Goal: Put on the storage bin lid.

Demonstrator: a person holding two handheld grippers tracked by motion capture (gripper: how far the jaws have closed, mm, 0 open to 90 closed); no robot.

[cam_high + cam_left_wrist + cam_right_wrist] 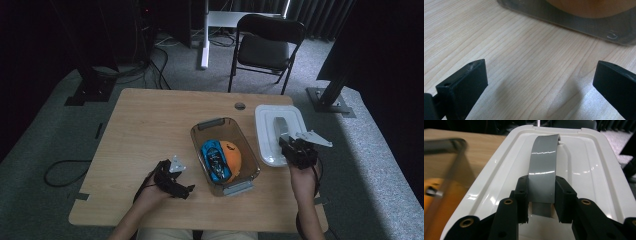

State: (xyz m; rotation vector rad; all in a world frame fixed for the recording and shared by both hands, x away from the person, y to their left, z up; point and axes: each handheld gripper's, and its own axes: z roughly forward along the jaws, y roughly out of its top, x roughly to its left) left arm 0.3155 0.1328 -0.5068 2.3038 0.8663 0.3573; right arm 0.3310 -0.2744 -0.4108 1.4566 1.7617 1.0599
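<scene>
A white lid (267, 137) with a grey strap handle (281, 125) is at the table's right side, beside a clear bin (215, 122). My right gripper (287, 143) is shut on that handle (542, 162), its pads (522, 191) pressing both sides over the white lid (589, 167). In the bin lie a blue toy car (216, 159) and an orange object (234, 157). My left gripper (188, 190) rests low on the wood left of the bin, open with nothing between its fingers (540, 82). The bin's wall (579, 25) is just ahead of it.
The wooden table (150, 130) has a cable hole (240, 106) near its far edge. A black folding chair (265, 45) stands behind it. Dark stands and cables sit on the floor at the left. The bin's rim (446, 145) is blurred left of the lid.
</scene>
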